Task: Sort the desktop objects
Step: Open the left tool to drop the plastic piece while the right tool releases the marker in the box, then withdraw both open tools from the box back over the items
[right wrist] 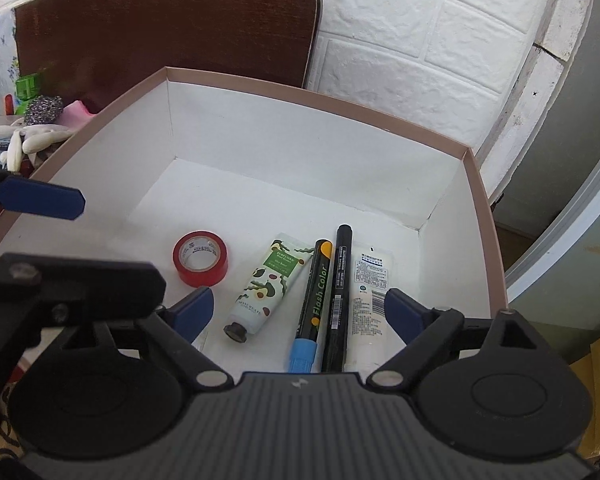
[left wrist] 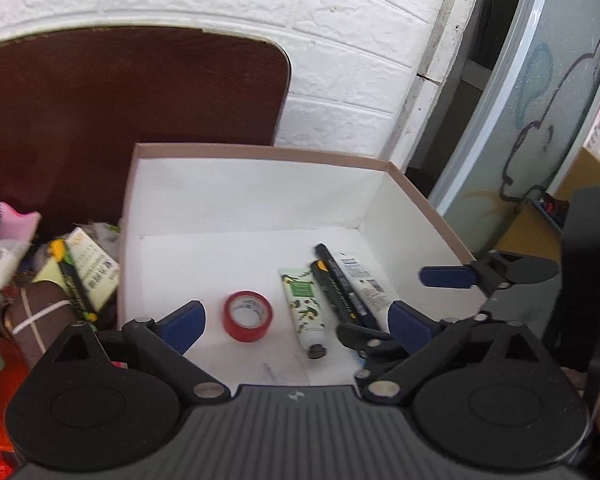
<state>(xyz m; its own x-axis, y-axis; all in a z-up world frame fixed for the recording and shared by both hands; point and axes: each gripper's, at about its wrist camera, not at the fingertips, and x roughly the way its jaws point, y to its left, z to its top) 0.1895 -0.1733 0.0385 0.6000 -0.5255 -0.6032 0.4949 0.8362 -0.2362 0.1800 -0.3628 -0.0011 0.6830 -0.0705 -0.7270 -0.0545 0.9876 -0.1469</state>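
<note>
open cardboard box (right wrist: 486, 216), white inside with a dusty pink rim: sits under both grippers, against a dark brown wooden board (right wrist: 172, 20) and a white brick-pattern wall (right wrist: 420, 40).

left gripper (left wrist: 296, 322): blue-padded fingers spread wide, holding nothing, hanging over the near part of the box. right gripper (right wrist: 298, 310): fingers likewise parted and empty, over the box's near right corner.

contents of the box, counted across from the right gripper's left finger (right wrist: 194, 308) to its right one:
- red roll of adhesive tape (right wrist: 200, 258), lying flat, just ahead of the left finger, apart from the rest.
- white hand-cream tube with green avocado print (right wrist: 266, 286), cap toward the gripper, between the fingers.
- black marker with orange dots and a blue cap (right wrist: 314, 306), beside the tube.
- plain black marker (right wrist: 338, 296), alongside the first marker; touching or not, cannot tell.
- white flat tube with printed label and barcode (right wrist: 370, 296), nearest the right finger, close to the box's right wall.

outside the box, off the left gripper's left side: a cluttered pile including another black marker with a yellow end (left wrist: 74, 284), a pale yellow carton (left wrist: 94, 270), a pink item (left wrist: 18, 224). from the right wrist view, further left: a metal scouring ball (right wrist: 44, 108) and white gloves (right wrist: 32, 140).
</note>
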